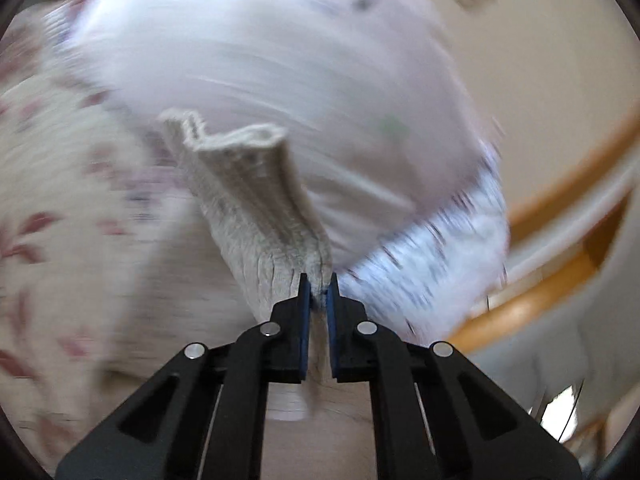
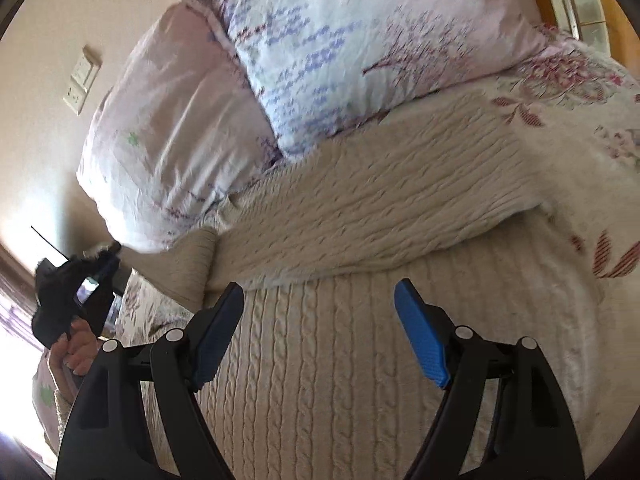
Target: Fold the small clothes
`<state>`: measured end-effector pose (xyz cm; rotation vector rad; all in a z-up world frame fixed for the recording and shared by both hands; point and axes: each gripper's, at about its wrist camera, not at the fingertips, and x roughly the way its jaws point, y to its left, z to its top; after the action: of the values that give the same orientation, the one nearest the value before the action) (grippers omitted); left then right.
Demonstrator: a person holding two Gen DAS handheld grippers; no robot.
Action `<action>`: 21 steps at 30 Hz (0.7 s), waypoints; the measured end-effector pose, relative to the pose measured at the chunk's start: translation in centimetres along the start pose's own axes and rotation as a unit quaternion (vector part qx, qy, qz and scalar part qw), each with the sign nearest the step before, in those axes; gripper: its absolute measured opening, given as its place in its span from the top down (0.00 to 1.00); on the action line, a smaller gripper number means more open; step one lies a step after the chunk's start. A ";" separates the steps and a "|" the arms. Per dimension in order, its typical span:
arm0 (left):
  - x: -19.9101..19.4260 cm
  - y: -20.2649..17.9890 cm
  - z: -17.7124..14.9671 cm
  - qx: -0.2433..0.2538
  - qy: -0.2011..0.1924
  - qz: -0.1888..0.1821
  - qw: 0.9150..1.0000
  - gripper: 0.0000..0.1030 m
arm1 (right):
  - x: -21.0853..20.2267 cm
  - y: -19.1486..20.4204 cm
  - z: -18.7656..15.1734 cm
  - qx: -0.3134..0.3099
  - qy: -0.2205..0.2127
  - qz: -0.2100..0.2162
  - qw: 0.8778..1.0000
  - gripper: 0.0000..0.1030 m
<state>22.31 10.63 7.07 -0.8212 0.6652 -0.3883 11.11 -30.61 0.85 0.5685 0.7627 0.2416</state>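
from the left wrist we see the left gripper (image 1: 319, 286) pinching a ribbed cuff of the cream cable-knit sweater (image 1: 256, 200), blurred pillows (image 1: 280, 60) behind. from the right wrist, the right gripper (image 2: 320, 292) is spread over the sweater on a floral bedspread (image 2: 568, 88); wall switches (image 2: 82, 80), no readable writing.

Motion-blurred pillow (image 1: 280, 60) and floral bedspread (image 1: 60, 200) in left wrist view
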 end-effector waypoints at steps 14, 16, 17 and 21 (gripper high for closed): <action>8.3 -12.3 -13.8 0.365 0.171 -0.003 0.915 0.30 | -2.8 -5.2 2.2 0.047 -0.047 -0.037 0.997 0.35; 6.6 -10.8 -12.5 0.373 0.151 0.034 0.915 0.29 | -2.3 -5.0 2.9 0.044 -0.037 -0.017 0.998 0.38; 5.4 -9.6 -11.8 0.377 0.137 0.064 0.914 0.29 | -1.9 -4.9 3.2 0.042 -0.029 -0.012 0.999 0.40; 0.6 -3.7 -8.9 0.374 0.091 0.215 0.898 0.29 | 0.4 -4.7 4.3 0.037 0.005 -0.017 0.999 0.45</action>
<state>16.51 3.16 5.25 0.1051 0.7708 -0.2810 14.45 -35.96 0.45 0.6230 0.7928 0.1852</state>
